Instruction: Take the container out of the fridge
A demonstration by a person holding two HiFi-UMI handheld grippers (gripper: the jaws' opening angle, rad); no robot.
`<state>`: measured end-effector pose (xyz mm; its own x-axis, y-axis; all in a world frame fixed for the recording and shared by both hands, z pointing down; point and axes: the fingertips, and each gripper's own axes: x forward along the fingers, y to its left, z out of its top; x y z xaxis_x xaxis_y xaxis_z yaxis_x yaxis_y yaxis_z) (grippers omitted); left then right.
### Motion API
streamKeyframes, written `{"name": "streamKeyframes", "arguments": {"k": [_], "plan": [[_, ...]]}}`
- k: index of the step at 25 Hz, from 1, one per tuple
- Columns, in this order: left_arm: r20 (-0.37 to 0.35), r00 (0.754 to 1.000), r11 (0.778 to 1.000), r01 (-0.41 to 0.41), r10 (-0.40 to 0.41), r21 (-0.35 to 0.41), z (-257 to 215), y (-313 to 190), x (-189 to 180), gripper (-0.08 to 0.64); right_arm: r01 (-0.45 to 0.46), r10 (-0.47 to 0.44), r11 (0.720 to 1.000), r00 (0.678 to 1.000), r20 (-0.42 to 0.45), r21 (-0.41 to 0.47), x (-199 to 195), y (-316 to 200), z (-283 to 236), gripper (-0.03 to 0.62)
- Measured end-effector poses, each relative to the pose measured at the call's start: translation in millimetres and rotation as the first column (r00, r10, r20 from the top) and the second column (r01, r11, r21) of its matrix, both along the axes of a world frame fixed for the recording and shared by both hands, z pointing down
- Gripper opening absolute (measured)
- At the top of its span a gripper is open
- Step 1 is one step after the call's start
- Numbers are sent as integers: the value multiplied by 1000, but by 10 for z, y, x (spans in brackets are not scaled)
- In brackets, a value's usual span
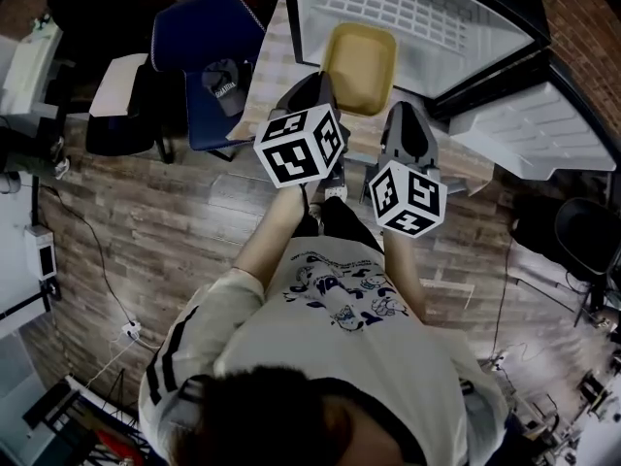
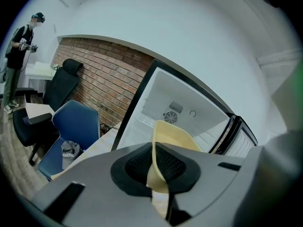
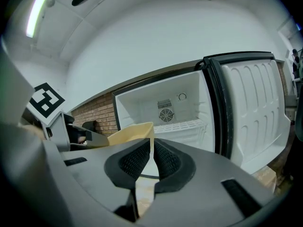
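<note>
Two pairs of tongs are clenched on one item. The left tongs [image 2: 154, 167] pinch the rim of the yellow container [image 2: 173, 136] between ribbed black pads. The right tongs [image 3: 152, 162] grip its rim the same way.

The head view places the container [image 1: 361, 66] between both tools, outside and just in front of the open fridge [image 1: 408, 17].

Markings:
- Each tool carries a cube faced with black-and-white square codes.
- The person's shirt [image 1: 340, 299] bears a blue printed graphic that is not legible.

The fridge interior is white. A round fan grille [image 3: 166, 115] sits on its back wall and appears in both gripper views but not in the head view. The right gripper view shows the ribbed inner face of the fridge door [image 3: 255, 112], swung wide.

Beside the fridge, a blue chair [image 2: 75, 126] holds a dark cap [image 2: 71, 149] whose lettering is too small to read. Behind it stands a brick wall [image 2: 104, 74]. Only the left gripper view shows a second person [image 2: 21, 46], standing far off.
</note>
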<state>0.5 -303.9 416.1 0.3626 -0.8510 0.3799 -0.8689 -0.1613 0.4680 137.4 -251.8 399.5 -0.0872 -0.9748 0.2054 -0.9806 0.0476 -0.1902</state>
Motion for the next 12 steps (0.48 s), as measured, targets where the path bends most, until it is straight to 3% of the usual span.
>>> {"name": "streamKeyframes", "arguments": {"k": [12], "plan": [[1,999,999,-47,47,-8,87,404,-133,32,-50,50,999,999,-15,-1,-178,424,4,44]]}}
